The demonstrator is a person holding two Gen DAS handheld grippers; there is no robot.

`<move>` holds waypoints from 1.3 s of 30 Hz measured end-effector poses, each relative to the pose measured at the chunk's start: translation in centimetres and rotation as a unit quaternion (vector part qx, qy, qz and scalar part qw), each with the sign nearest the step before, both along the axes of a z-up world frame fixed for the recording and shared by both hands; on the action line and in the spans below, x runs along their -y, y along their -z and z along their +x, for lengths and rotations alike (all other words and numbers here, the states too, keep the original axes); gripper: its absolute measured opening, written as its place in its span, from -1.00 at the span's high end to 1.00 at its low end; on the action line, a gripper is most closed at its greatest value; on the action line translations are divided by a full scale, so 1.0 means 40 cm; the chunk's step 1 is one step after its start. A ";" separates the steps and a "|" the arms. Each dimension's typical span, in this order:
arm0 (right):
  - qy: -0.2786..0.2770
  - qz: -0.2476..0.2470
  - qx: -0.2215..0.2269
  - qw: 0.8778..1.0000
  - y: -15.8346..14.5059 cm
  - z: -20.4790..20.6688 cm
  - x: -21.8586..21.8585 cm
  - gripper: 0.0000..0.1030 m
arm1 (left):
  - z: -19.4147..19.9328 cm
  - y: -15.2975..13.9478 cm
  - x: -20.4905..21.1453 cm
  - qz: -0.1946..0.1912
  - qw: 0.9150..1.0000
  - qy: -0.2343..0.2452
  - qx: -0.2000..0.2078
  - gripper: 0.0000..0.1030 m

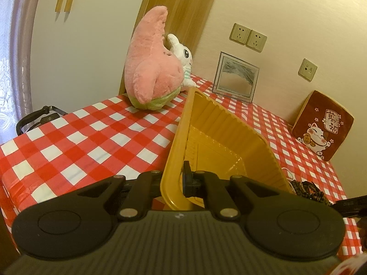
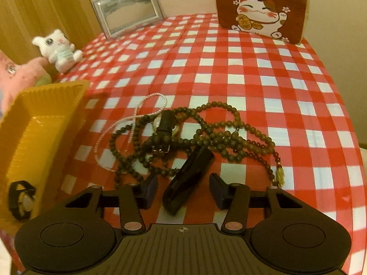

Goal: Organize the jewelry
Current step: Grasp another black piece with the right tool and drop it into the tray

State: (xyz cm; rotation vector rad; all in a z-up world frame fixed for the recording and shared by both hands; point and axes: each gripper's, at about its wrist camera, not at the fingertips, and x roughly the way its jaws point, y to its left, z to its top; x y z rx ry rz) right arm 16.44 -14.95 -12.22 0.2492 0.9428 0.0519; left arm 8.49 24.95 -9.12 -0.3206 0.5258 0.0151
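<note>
**Tangled jewelry heap, one strap between open jaws**

A black watch strap point(image 2: 188, 178) lies on the near edge of a knot of dark bead necklaces point(image 2: 206, 135) and a thin pearl chain point(image 2: 137, 114). The right gripper point(image 2: 183, 190) straddles the strap, pads not touching it. Lifting it could drag tangled beads along. Left of the heap, the left gripper point(image 1: 176, 183) is clamped on the rim of a tilted yellow tray point(image 1: 213, 126) holding another watch point(image 2: 21, 199); tipping further could spill it. A red-checked tablecloth point(image 2: 252, 68) covers the table; plush toys point(image 1: 149, 64), a picture frame point(image 1: 236, 78) and a lucky-cat cushion point(image 1: 321, 123) line the far wall.
</note>
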 end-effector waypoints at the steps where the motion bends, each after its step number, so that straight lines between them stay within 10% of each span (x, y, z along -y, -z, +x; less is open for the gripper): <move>1: 0.002 -0.007 -0.001 1.000 0.008 0.007 -0.001 0.10 | 0.000 0.000 0.000 0.000 1.000 0.000 0.000 0.89; 20: -0.035 -0.034 0.001 0.999 0.008 -0.023 0.026 0.55 | 0.006 -0.005 -0.003 0.000 1.000 -0.002 0.002 0.88; 31: -0.078 0.053 0.047 0.994 -0.121 -0.083 -0.023 0.55 | 0.008 -0.009 -0.002 0.002 1.000 -0.003 0.001 0.88; 39: -0.211 0.135 0.079 0.965 -0.202 -0.031 -0.217 0.55 | 0.011 -0.019 -0.001 0.005 1.000 -0.003 0.003 0.88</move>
